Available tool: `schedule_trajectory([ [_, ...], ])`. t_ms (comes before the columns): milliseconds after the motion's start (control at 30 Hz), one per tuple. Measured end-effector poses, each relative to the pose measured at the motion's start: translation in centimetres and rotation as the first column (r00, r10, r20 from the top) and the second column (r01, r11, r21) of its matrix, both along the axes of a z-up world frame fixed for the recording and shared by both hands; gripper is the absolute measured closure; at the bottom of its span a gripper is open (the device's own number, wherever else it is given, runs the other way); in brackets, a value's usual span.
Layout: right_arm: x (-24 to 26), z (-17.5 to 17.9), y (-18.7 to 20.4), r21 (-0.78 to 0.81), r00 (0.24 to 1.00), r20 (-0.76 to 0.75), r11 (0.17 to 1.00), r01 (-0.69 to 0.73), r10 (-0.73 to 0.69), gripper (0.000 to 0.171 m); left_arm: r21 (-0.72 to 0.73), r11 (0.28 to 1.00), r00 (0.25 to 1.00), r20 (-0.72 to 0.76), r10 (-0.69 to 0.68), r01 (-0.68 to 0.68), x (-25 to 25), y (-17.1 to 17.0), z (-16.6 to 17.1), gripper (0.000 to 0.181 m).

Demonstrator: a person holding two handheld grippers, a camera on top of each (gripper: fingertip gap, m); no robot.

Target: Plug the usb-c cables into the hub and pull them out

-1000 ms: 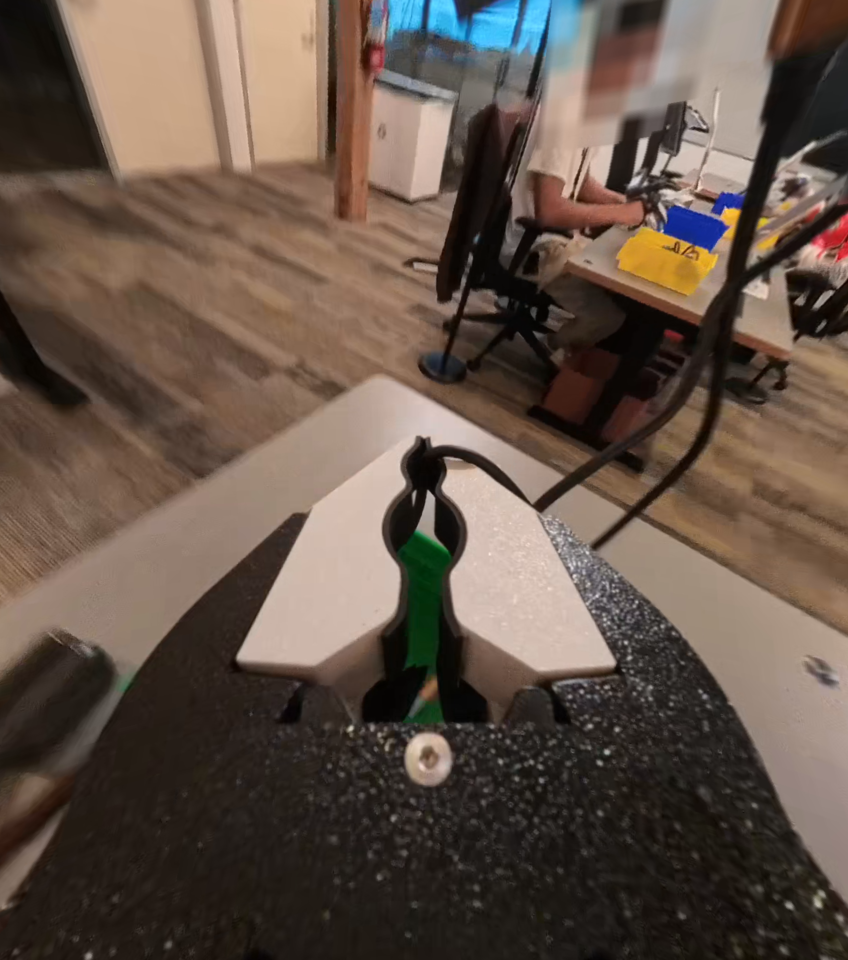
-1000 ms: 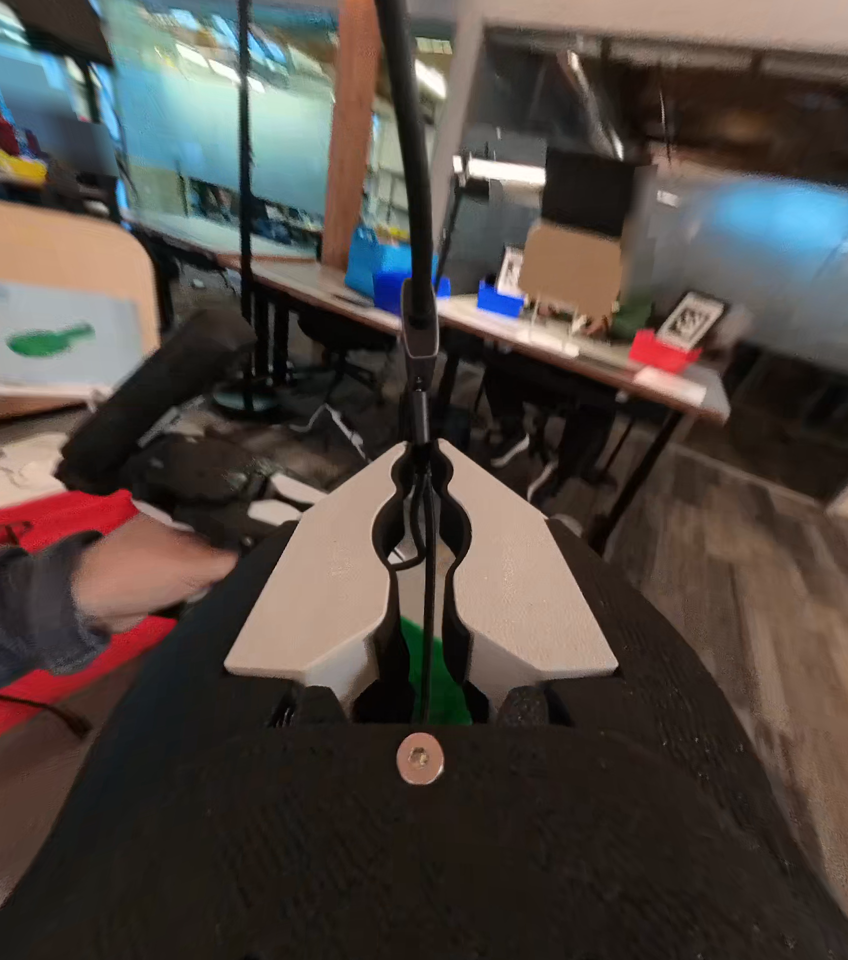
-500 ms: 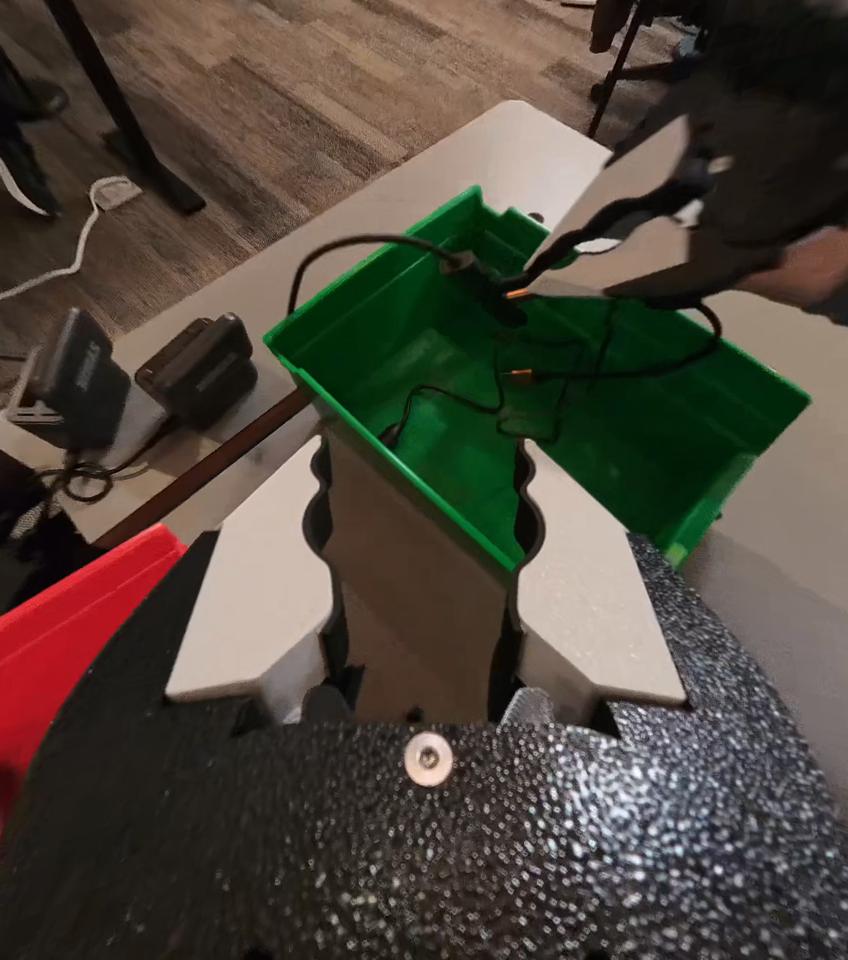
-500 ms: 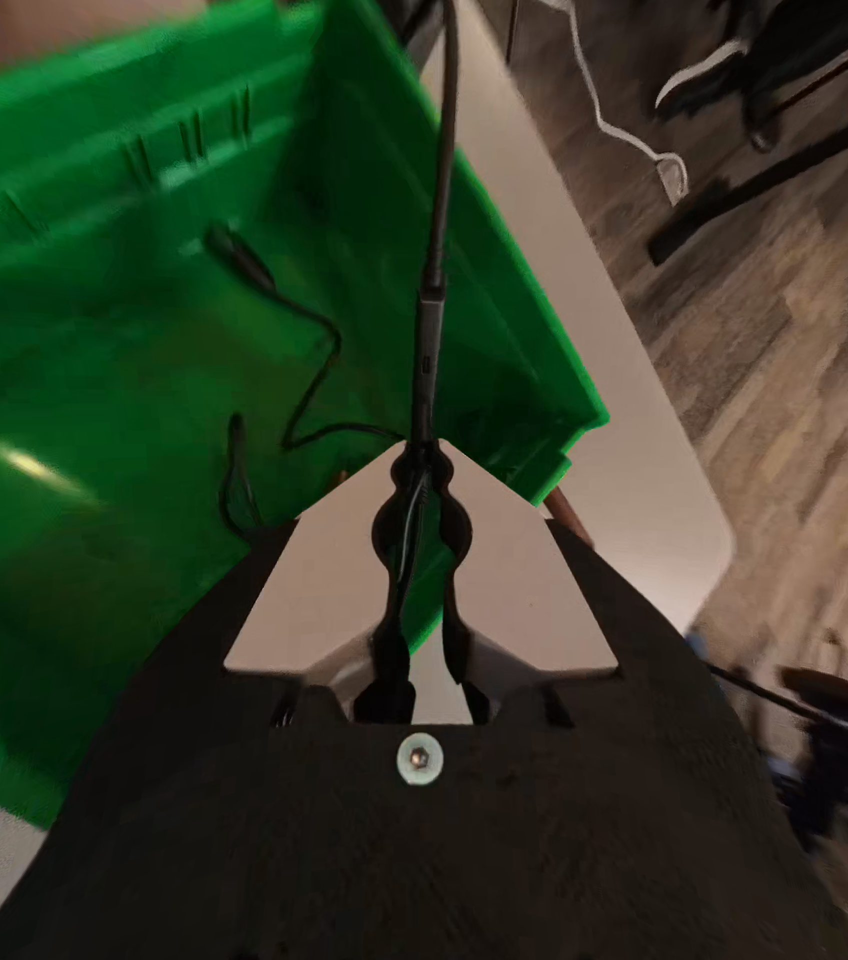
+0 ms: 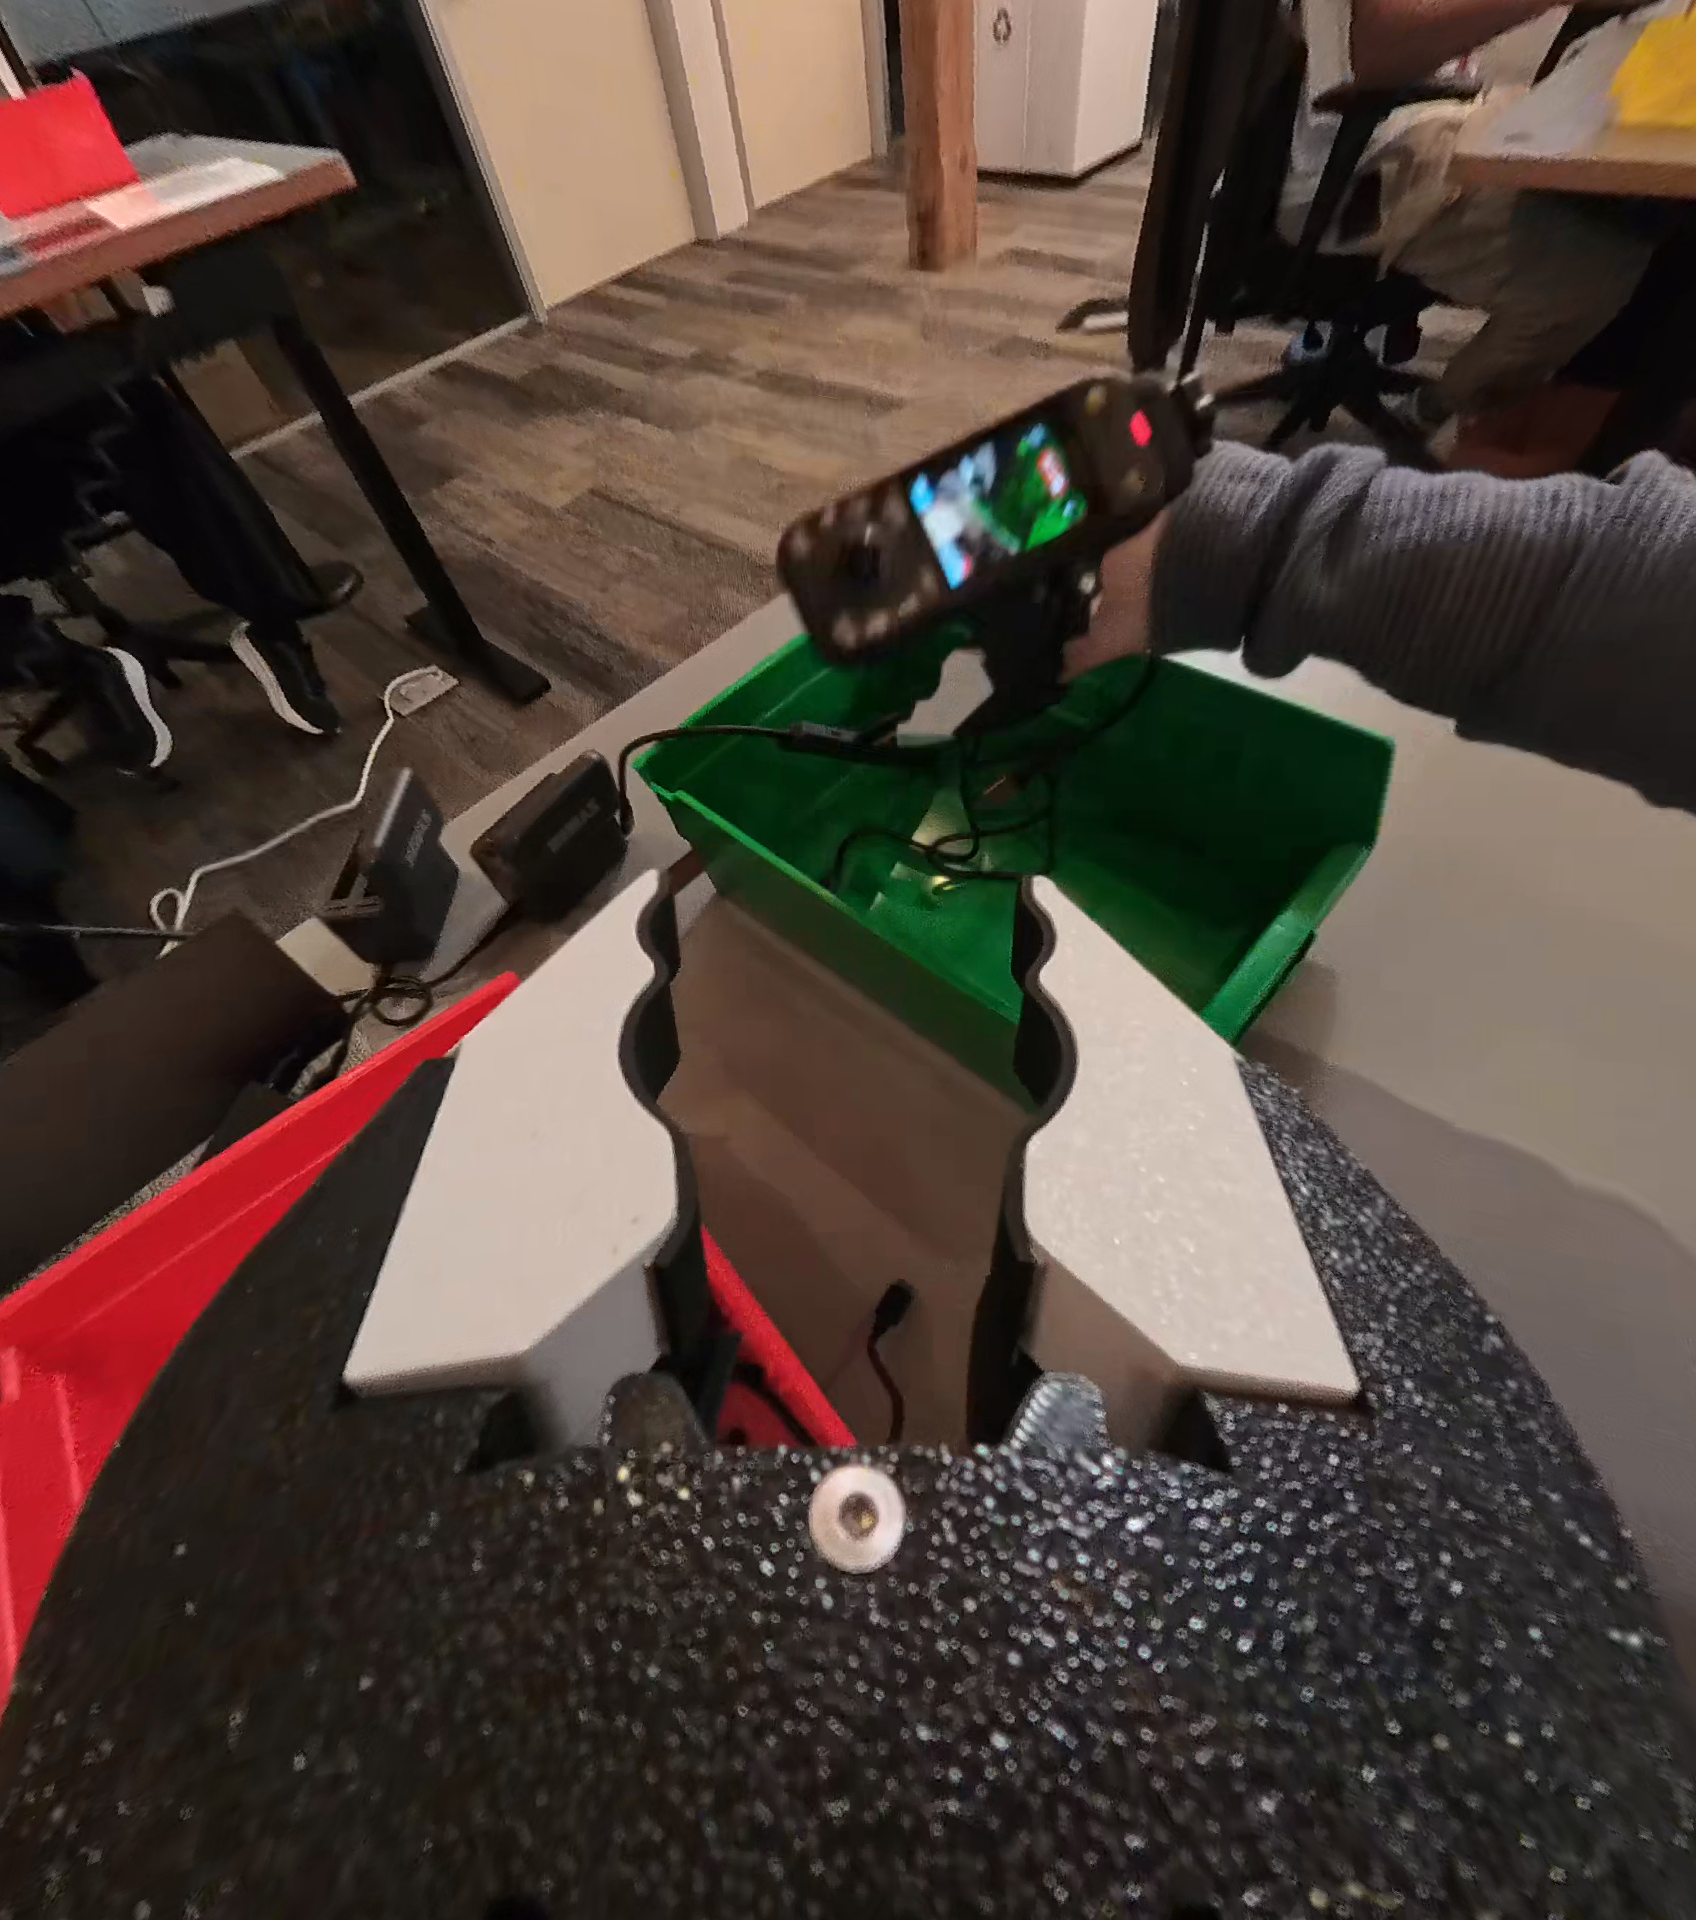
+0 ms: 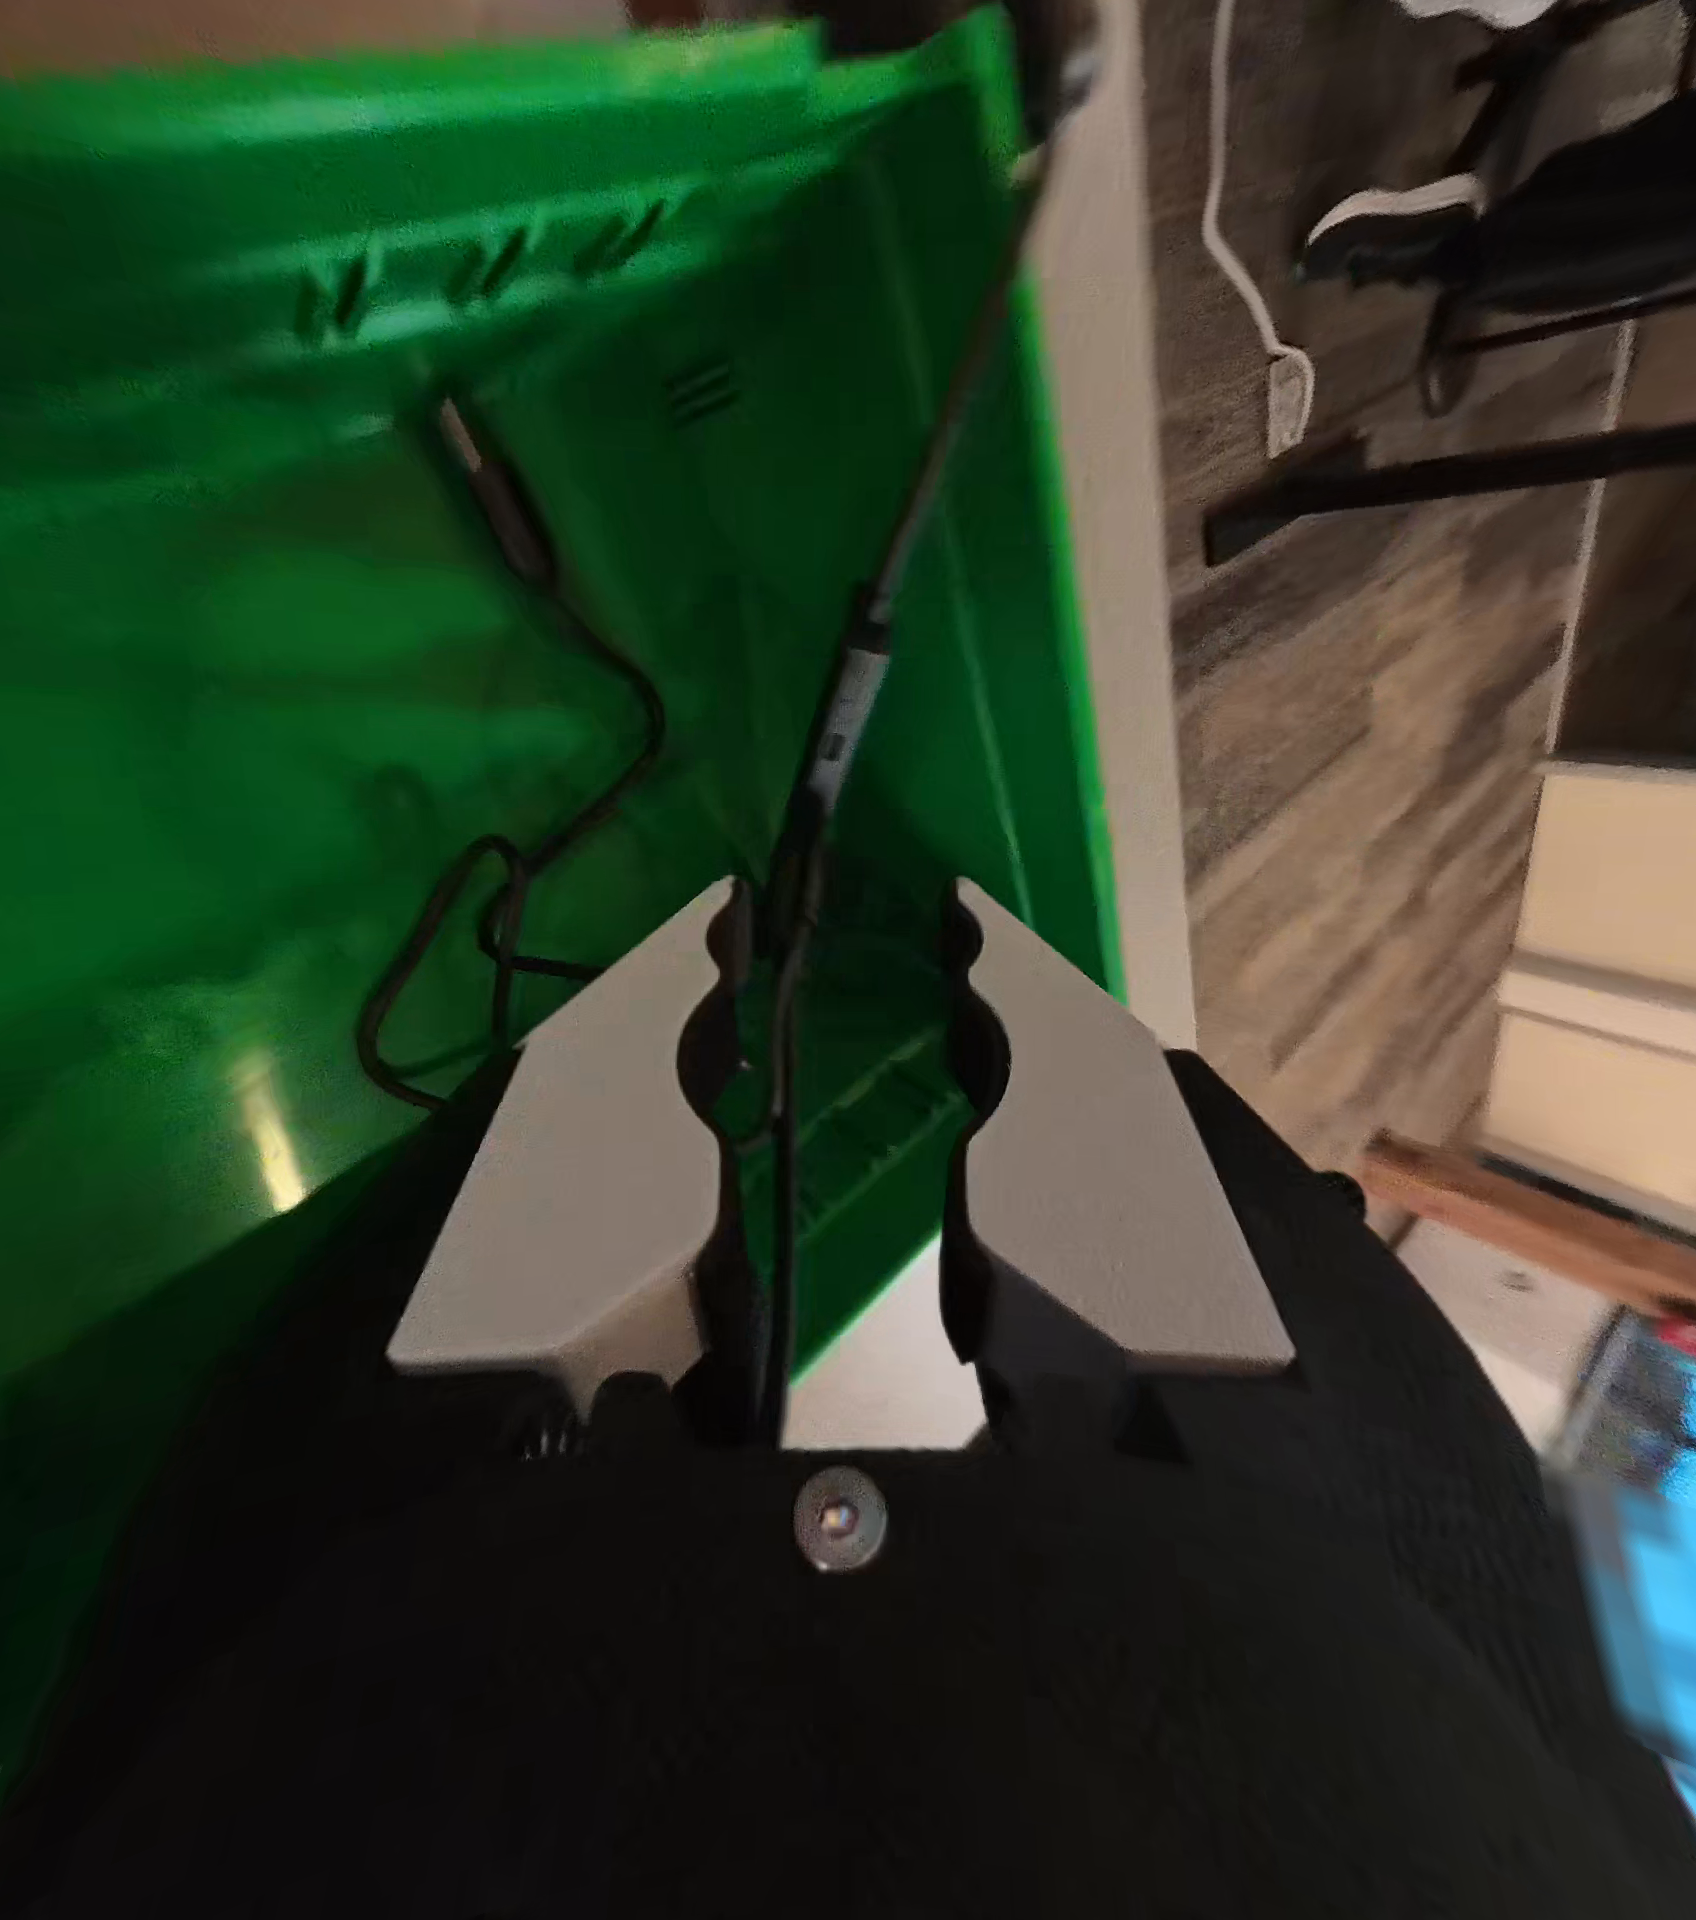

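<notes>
Green bin [image 5: 1187, 935] at frame centre holds the black usb-c cables [image 5: 937, 831], which I judge dropped in after unplugging, since my left gripper [image 5: 844, 997] and right gripper [image 6: 844, 935] both gape empty.

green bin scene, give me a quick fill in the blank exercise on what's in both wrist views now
1. The thin black usb-c cables lie inside the open plastic bin coloured ____.
2. The left gripper has jaws that are ____ and hold nothing.
3. The right gripper hangs over the bin with jaws ____.
4. Left of the left gripper sits a second plastic bin, coloured ____.

Missing words: green; open; open; red
</notes>
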State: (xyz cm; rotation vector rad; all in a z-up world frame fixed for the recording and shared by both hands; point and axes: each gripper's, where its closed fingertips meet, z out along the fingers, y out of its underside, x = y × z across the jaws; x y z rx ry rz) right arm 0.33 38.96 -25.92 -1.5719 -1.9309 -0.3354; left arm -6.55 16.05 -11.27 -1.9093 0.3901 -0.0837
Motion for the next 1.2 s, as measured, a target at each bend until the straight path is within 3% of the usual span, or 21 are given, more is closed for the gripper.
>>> schedule_trajectory([
  [133, 1.4, 5.8, -0.6, -0.068, 0.963, -0.251, 0.994, 0.083, -0.098, 0.121, 0.077, 0.997, 0.999, 0.038, -0.02, 0.017, -1.0, -3.6, 1.8, 0.116],
  [233, 2.8, 10.6, -2.8, -0.129, 0.86, -0.492, 0.988, 0.083, -0.136, 0.114, 0.155, 0.988, 0.997, 0.066, -0.035, 0.025, -2.0, -6.5, 3.6, 0.116],
  [367, 3.5, 14.7, -10.7, -0.187, 0.672, -0.736, 0.978, -0.088, -0.08, 0.115, 0.318, 0.947, 0.982, 0.163, -0.094, 0.038, -3.5, -11.2, 7.5, 0.117],
  [467, 2.3, 14.2, -18.1, -0.223, 0.622, -0.783, 0.938, -0.266, -0.01, 0.116, 0.412, 0.911, 0.964, 0.236, -0.12, 0.012, -5.1, -14.6, 9.9, 0.116],
  [633, -3.0, 9.7, -27.0, -0.325, 0.698, -0.71, 0.834, -0.445, 0.096, 0.117, 0.423, 0.905, 0.959, 0.27, -0.08, -0.043, -7.2, -18.4, 10.1, 0.113],
  [833, -12.5, 7.9, -29.2, -0.308, 0.758, -0.616, 0.819, -0.484, 0.216, 0.126, 0.477, 0.871, 0.917, 0.389, -0.091, -0.116, -9.8, -20.8, 9.7, 0.122],
  [900, -15.9, 7.4, -28.3, -0.336, 0.798, -0.573, 0.833, -0.44, 0.19, 0.128, 0.553, 0.826, 0.847, 0.487, -0.212, -0.11, -10.2, -22.2, 10.7, 0.122],
  [967, -19.4, 6.3, -27.5, -0.437, 0.843, -0.527, 0.815, -0.38, 0.11, 0.129, 0.541, 0.82, 0.801, 0.568, -0.19, -0.189, -12.2, -22.9, 10.2, 0.122],
  [1067, -24.4, 4.3, -27.1, -0.699, 0.896, -0.431, 0.668, -0.255, -0.109, 0.128, 0.493, 0.818, 0.801, 0.595, -0.071, -0.294, -14.7, -24.0, 8.7, 0.122],
  [1133, -27.2, 2.7, -27.1, -0.85, 0.915, -0.315, 0.505, -0.152, -0.254, 0.124, 0.54, 0.785, 0.781, 0.613, -0.119, -0.304, -15.1, -25.5, 9.2, 0.129],
  [1200, -29.2, 0.7, -26.2, -0.913, 0.914, -0.205, 0.406, -0.048, -0.351, 0.122, 0.609, 0.746, 0.774, 0.598, -0.209, -0.27, -15.3, -27.3, 10.0, 0.132],
])
